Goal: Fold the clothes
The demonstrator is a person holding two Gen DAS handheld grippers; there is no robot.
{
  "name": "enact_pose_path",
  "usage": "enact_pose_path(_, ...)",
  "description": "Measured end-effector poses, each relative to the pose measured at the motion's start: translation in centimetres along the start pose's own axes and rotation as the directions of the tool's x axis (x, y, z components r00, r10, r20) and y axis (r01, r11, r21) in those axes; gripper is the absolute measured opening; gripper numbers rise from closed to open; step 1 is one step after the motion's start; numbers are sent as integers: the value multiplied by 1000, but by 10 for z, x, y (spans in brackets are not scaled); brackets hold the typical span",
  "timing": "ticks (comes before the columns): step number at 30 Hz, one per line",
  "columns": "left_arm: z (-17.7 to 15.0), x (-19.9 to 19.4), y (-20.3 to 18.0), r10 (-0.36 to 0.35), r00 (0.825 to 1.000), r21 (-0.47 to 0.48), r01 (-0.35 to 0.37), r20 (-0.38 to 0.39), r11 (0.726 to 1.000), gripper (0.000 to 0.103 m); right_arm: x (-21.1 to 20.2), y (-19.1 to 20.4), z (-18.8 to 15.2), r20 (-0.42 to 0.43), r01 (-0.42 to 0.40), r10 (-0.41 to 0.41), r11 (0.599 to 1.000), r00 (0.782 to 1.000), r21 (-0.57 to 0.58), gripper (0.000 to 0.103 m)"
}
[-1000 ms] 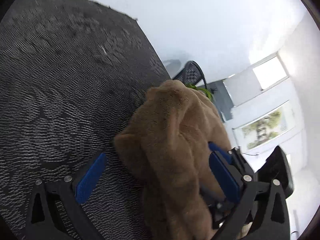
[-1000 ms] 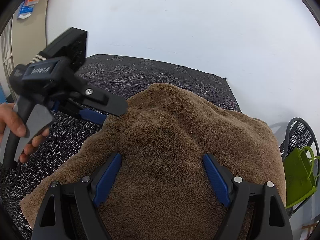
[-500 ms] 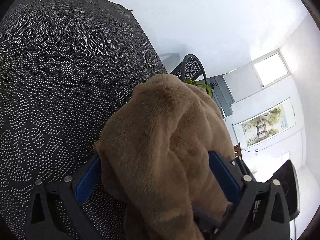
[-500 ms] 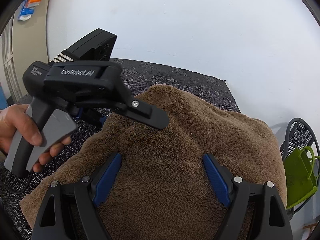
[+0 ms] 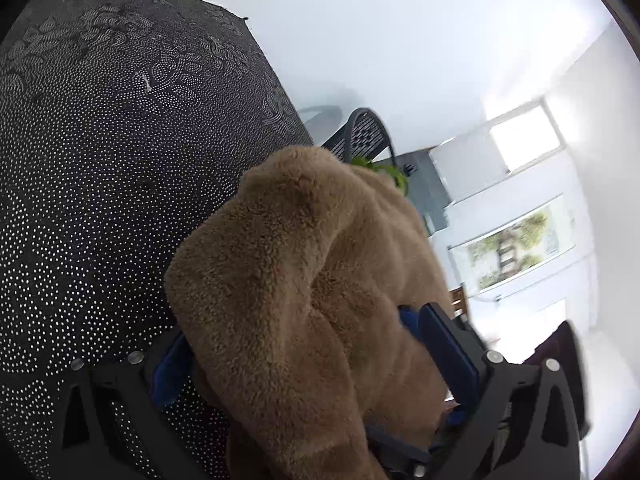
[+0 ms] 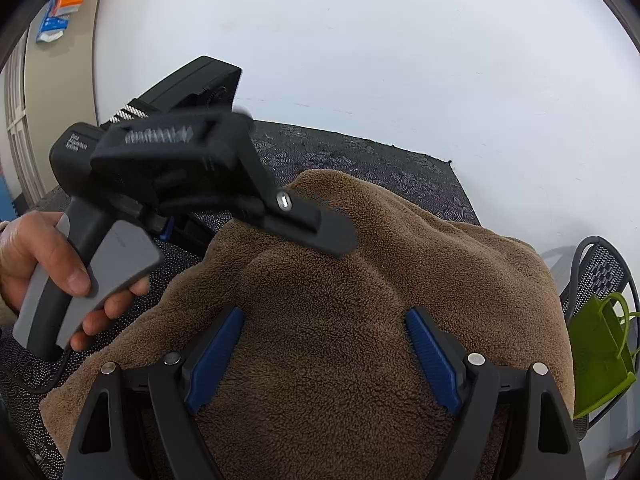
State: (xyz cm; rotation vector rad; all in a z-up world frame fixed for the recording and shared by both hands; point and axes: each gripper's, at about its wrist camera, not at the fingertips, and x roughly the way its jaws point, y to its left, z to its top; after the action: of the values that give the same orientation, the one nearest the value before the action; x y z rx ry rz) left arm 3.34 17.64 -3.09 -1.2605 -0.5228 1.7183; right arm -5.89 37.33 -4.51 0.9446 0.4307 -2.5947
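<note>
Brown fleece garment (image 5: 304, 288) is bunching between the left gripper's (image 5: 316, 352) spread pads at lower centre, covering more of them than before

Right gripper (image 6: 324, 348), jaws wide, is resting on the garment mid-frame; the left tool is reaching further in

my right gripper (image 6: 324, 356) points forward and downward, its 2 blue-padded fingers (image 6: 214, 354) spread wide apart, one on each side of the view. my left gripper (image 6: 316, 228) reaches in from the left of the right wrist view, slightly blurred, its black body angled down to the right. my left hand (image 6: 48, 276) is wrapped round its grey handle, thumb on the near side, 2 fingertips curled under the trigger. in the left wrist view its 2 blue fingers (image 5: 448, 348) stand wide apart, the left one partly hidden, the right one clear.
</note>
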Motion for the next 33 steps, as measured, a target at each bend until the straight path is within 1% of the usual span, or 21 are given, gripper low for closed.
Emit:
enact_pose_path(3,-1,4,-6,22,1000,33,-22,-3,999,103,-2,-2,-2,2,1,-1,1000,1000,0,85)
enact_pose_path(8,3,11,-6,23,1000,-16,-23,-6,1000,103,2,-3,1,2,3,-3,1000,1000,-2,85)
enact_pose_path(12,7,17,-9,34,999,-10,-34,-14,999,103,3,-2,2,3,3,-3,1000,1000,-2,85)
enact_pose_path(16,7,14,-6,8,1000,-9,-8,-2,1000,103,9,-8,5,5,0,0,1000,1000,-4,85)
enact_pose_path(18,5,-1,1,35,999,-13,-35,20,999,103,5,-6,3,8,3,-2,1000,1000,-4,85)
enact_pose_path(19,5,-4,3,66,997,-17,-65,31,998,103,3,-5,2,9,4,-4,1000,1000,-4,85)
enact_pose_path(22,4,-12,8,97,993,-26,-95,65,995,103,-3,-2,-1,15,6,-6,1000,1000,-3,85)
enact_pose_path(26,2,-6,4,97,994,-5,-97,43,995,103,-4,-2,-1,17,6,-6,1000,1000,-4,85)
enact_pose_path(30,4,2,0,71,997,5,-71,29,997,103,-9,-1,-3,32,13,-13,1000,999,-4,85)
enact_pose_path(33,7,7,-2,53,998,-2,-53,23,999,103,-22,1,-1,49,25,-25,1000,998,-3,86)
